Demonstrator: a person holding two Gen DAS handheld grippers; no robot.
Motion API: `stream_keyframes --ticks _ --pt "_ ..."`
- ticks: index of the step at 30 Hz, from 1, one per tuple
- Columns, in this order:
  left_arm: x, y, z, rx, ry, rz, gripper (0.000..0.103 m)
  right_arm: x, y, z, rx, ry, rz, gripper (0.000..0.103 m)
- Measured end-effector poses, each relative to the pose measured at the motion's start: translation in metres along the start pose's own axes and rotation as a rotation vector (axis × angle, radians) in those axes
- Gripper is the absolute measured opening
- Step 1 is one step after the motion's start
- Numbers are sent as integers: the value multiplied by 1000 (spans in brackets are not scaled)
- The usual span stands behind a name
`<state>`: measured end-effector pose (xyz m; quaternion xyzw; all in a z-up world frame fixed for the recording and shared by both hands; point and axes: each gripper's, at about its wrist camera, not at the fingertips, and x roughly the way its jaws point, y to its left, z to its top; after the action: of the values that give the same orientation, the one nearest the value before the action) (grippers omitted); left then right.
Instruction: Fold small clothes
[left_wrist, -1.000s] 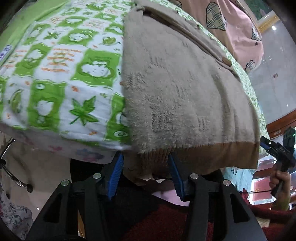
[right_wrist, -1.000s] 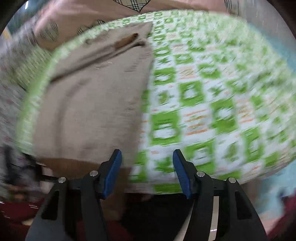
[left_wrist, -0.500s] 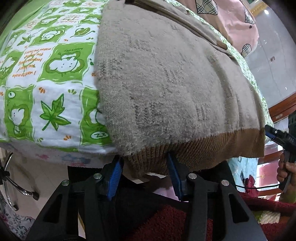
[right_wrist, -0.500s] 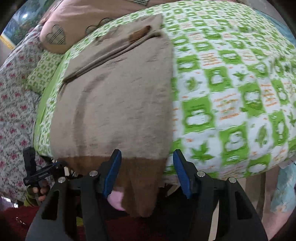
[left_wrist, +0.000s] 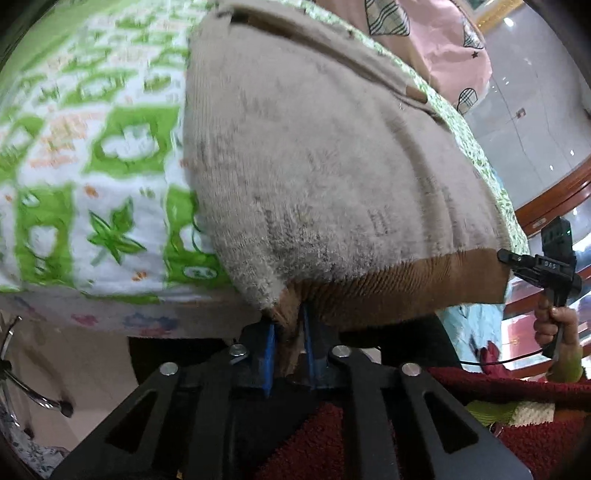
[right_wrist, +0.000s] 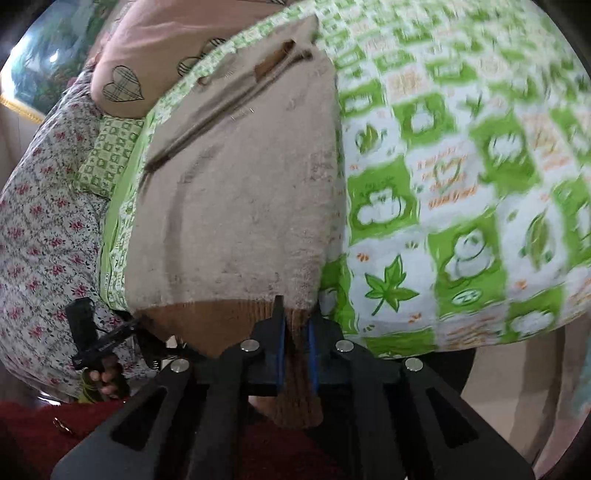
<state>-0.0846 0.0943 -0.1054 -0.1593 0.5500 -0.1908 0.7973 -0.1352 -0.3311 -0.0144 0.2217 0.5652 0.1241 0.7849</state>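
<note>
We have the left gripper (left_wrist: 288, 345) pinched on the sweater's (left_wrist: 332, 166) brown hem, left corner. Right gripper (right_wrist: 295, 341) clamps the right corner. Sweater lies flat on the green-checked bedsheet (right_wrist: 461, 184), both grippers low at the bed edge.

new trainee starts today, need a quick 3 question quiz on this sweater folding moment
1. True or false: both grippers are shut on the brown ribbed hem of the beige sweater.
2. Multiple choice: what does the sweater lie on? A) a bare wooden table B) a green and white printed bedsheet C) a red carpet
3. Fill in: beyond the sweater's far end lies a pink pillow printed with plaid ____.

Key
1. True: the left gripper pinches the hem at one corner, and the right gripper pinches it at the other.
2. B
3. hearts
</note>
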Motion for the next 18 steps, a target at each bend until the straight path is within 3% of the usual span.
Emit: stream_keyframes --ticks 3,4,8,12,18 --pt "8 0 1 10 6 -15 18 1 4 -3 -20 1 2 16" --pt "8 -3 0 30 -5 -10 8 1 5 -3 -29 1 1 15" --pt "-26 -17 -4 76 -115 -69 6 -10 13 -5 -67 -17 12 9" --pt "-67 -21 2 55 -237 -112 5 -23 15 2 -95 -61 102 9" --pt "-114 -33 32 59 -382 -143 5 -44 32 30 -110 -199 288 9"
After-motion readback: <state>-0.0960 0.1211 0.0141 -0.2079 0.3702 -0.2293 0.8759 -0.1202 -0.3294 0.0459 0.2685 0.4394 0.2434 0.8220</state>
